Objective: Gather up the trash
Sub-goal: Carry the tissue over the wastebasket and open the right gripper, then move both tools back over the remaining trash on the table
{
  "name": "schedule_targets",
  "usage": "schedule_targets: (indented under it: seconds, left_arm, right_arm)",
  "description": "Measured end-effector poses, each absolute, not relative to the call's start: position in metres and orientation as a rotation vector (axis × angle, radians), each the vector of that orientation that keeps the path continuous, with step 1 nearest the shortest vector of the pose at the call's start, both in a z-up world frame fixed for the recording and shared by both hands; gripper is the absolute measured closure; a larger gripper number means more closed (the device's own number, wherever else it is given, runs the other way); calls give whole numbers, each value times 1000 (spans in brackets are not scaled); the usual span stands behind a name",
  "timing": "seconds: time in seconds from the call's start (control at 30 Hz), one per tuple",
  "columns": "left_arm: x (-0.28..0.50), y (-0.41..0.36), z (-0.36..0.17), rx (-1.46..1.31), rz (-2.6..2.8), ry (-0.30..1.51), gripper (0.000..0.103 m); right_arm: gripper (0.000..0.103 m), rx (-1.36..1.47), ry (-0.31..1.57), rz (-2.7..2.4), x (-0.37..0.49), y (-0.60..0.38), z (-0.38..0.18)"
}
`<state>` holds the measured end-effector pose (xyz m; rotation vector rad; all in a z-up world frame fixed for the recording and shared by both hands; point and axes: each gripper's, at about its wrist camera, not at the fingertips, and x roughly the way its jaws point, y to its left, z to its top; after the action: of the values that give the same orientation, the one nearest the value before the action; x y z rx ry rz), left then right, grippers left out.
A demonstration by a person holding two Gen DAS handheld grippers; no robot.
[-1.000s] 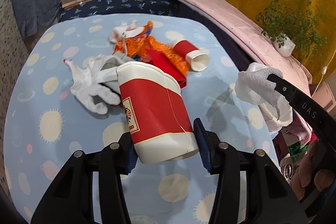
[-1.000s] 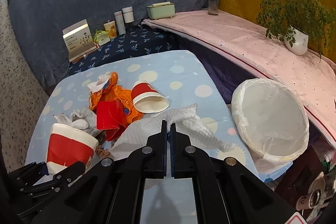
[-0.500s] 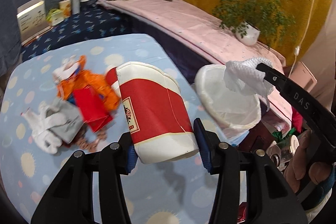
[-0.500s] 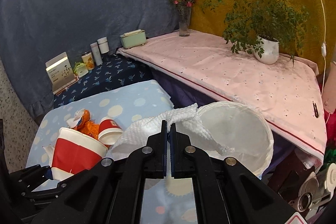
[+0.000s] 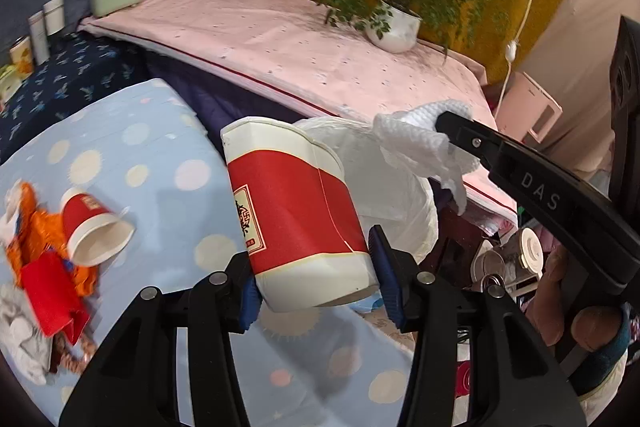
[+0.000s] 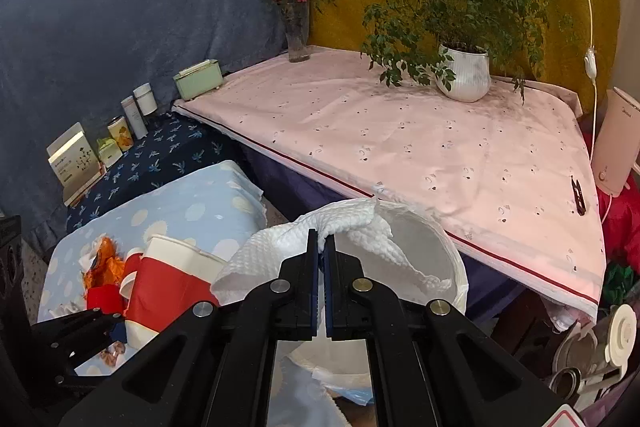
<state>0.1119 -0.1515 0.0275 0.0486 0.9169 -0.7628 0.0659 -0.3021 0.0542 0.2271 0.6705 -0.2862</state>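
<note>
Both grippers swung binward, left gripper [image 5: 316, 279] clamping cup [image 5: 292, 211], right gripper [image 6: 321, 247] pinching tissue [image 6: 280, 247]

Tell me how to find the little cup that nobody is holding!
Look at the blue spotted tablecloth. Beside the orange wrapper lies a small red paper cup, tipped on its side with its white mouth showing. The bigger red cup is held up off the cloth.

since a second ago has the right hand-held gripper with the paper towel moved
Yes. The right hand-held gripper, shut on the paper towel, was over the blue dotted tablecloth a second ago; now it is off that edge, above the white-lined bin.
</note>
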Motion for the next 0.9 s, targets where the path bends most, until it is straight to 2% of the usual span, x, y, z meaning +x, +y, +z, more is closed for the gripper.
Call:
schedule_targets:
  seconds: [0.23, 0.33, 0.37, 0.43, 0.5, 0.8, 0.9]
  left_arm:
    - [127, -184, 19, 44, -803, 931, 56]
    - [132, -191, 18, 51, -785, 921, 36]
    - [134, -191, 18, 45, -774, 922, 33]
    - [138, -189, 19, 23, -761, 927, 32]
    - [142, -186, 20, 1, -752, 935, 28]
    - [139, -153, 27, -14, -660, 894, 27]
    - [137, -137, 29, -17, -617, 883, 27]
  right_arm:
    - [99, 227, 683, -333, 78, -321, 51]
    - [88, 231, 675, -350, 81, -327, 53]
    - [84, 236, 671, -356, 81, -328, 54]
    - [71, 242, 654, -367, 78, -330, 58]
    - [65, 241, 640, -376, 77, -330, 62]
    - [55, 218, 621, -365, 63, -308, 74]
    - [48, 198, 615, -350, 59, -291, 76]
